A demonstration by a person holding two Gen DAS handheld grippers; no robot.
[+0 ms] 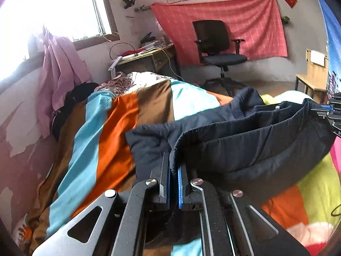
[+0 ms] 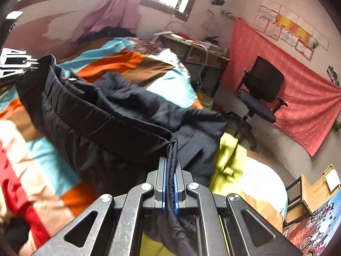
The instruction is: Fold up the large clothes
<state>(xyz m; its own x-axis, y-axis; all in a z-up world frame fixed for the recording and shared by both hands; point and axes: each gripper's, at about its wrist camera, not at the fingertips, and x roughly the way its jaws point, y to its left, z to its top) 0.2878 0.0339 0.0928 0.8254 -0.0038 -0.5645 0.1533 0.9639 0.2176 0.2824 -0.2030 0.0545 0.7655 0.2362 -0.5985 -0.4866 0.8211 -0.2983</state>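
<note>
A large dark navy padded jacket (image 1: 245, 145) hangs between my two grippers above the striped bed. My left gripper (image 1: 174, 162) is shut on one corner of its hem. My right gripper (image 2: 170, 166) is shut on the other corner, with bunched fabric running down between the blue pads. The right gripper shows at the right edge of the left wrist view (image 1: 332, 115), and the left gripper shows at the left edge of the right wrist view (image 2: 19, 64). The rest of the jacket (image 2: 132, 98) sags onto the bed.
The bed carries a striped cover (image 1: 119, 132) in orange, brown, turquoise and yellow-green. A black office chair (image 1: 217, 47) stands by a red cloth on the wall. A cluttered desk (image 1: 145, 55) sits under the window. A wooden table (image 2: 315, 192) stands at the right.
</note>
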